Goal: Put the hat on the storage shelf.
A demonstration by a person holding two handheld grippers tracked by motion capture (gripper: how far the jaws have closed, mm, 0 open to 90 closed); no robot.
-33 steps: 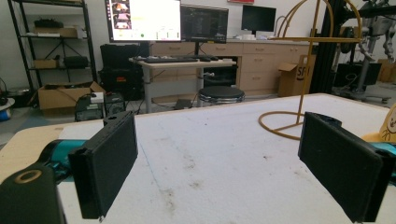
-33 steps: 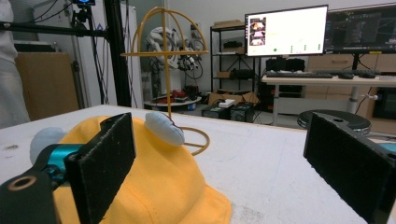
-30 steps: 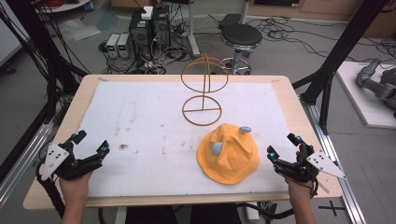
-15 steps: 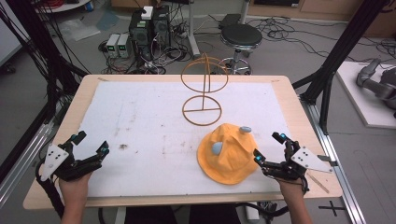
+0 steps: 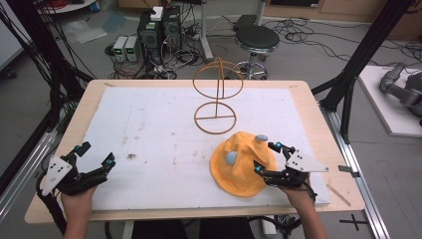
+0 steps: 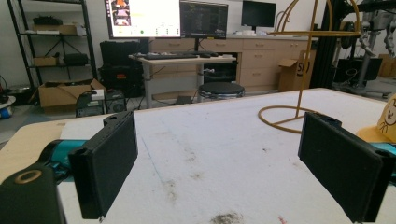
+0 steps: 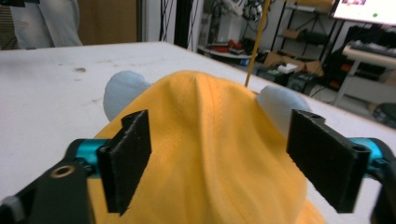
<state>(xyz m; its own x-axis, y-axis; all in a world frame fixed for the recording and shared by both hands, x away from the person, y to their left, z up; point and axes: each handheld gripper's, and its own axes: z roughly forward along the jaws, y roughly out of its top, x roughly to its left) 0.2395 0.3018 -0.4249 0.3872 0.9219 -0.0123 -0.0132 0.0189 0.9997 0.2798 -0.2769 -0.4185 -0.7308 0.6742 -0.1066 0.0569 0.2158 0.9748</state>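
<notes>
Resting place: surface (image 5: 164,129), a white sheet on a wooden top, marked with faint smudges and one dark speck toward the left gripper.
Stand: yellow wire stand (image 5: 217,94), well back of centre on the surface, a ring base flat on the sheet, one upright rod, a second ring and an arch on top; its base and rod also show in the left gripper view (image 6: 299,88).
Hat: orange hat (image 5: 241,162) lies on its brim at the near right of the surface, in front of the stand and apart from it; two pale blue ears stick out of its crown, one on the near-left face, one at the far edge.
Hat, seen close: in the right gripper view the hat (image 7: 205,140) rises between the two black jaws, an ear on each side of the crown.
Right gripper: right gripper (image 5: 272,158) is at the hat's right edge, jaws have just been closing with the hat's crown between them, a gap visible at each pad, so not yet gripping.
Left gripper: left gripper (image 5: 94,157) sits at the near left corner of the surface, well apart from the hat, jaws wide open with nothing between them.
</notes>
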